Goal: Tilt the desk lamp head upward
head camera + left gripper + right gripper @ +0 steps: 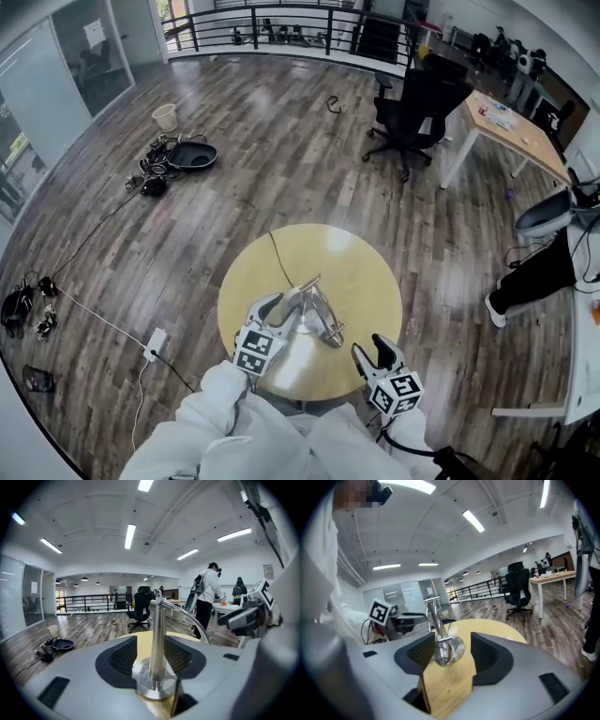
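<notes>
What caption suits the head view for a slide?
The left gripper and right gripper, both open, near a silver metal desk lamp on a round yellow wooden table.

Site: open-plan office, lab-like. A wood-plank floor (281,141) is running round the round bench (366,272). Ahead of the right tool (375,349), a black swivel chair (412,108) is standing beside a white-legged desk (511,131); further ahead a black railing (281,23) is closing off the level. Left of the left tool (270,307), glass-walled rooms (56,84) are lining the side and cables (155,169) are lying loose. Strip lights (130,536) are glowing overhead.
</notes>
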{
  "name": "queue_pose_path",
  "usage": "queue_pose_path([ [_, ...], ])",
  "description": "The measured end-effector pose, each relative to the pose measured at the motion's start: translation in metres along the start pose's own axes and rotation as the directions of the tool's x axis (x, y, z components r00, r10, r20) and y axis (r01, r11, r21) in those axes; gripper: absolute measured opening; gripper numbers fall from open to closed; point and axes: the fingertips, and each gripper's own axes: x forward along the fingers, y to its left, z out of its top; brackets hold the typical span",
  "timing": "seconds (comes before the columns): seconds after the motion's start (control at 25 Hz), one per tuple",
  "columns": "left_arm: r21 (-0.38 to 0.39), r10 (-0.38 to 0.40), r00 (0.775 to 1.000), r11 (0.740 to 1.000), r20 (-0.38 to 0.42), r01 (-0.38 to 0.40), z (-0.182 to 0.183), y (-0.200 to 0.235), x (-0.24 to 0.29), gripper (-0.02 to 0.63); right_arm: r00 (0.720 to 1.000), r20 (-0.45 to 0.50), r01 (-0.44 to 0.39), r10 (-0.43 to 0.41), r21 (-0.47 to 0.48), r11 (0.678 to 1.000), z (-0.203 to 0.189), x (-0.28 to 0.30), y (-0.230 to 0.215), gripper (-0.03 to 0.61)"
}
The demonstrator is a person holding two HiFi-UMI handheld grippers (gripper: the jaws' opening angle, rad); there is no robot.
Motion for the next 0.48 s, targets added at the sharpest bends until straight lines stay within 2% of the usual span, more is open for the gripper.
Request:
queue_pose_path([
  [0.08, 0.035, -0.057, 0.998, 0.998, -0.010, 0.057, -0.002, -0.004, 0.019, 0.183, 0.993, -0.082, -0.095, 0.090, -0.057, 0.994, -0.026, 0.011, 0.014, 0.236],
  [0.16, 0.059, -0.099, 0.995, 0.993, 0.002, 0.099, 0.007, -0.010, 0.034, 0.190, 0.977, -0.148, -0.167, 0.151, -0.105, 0.980, -0.047, 0.030, 0.023, 0.241],
  [0.28, 0.093, -0.127, 0.992, 0.988, -0.010, 0.127, 0.006, -0.015, 0.054, 0.190, 0.964, -0.192, -0.210, 0.182, -0.136, 0.968, -0.066, 0.058, 0.024, 0.244],
  [0.48, 0.108, -0.152, 0.988, 0.983, 0.002, 0.151, 0.014, -0.020, 0.071, 0.189, 0.957, -0.199, -0.242, 0.209, -0.161, 0.957, -0.068, 0.090, 0.026, 0.244],
])
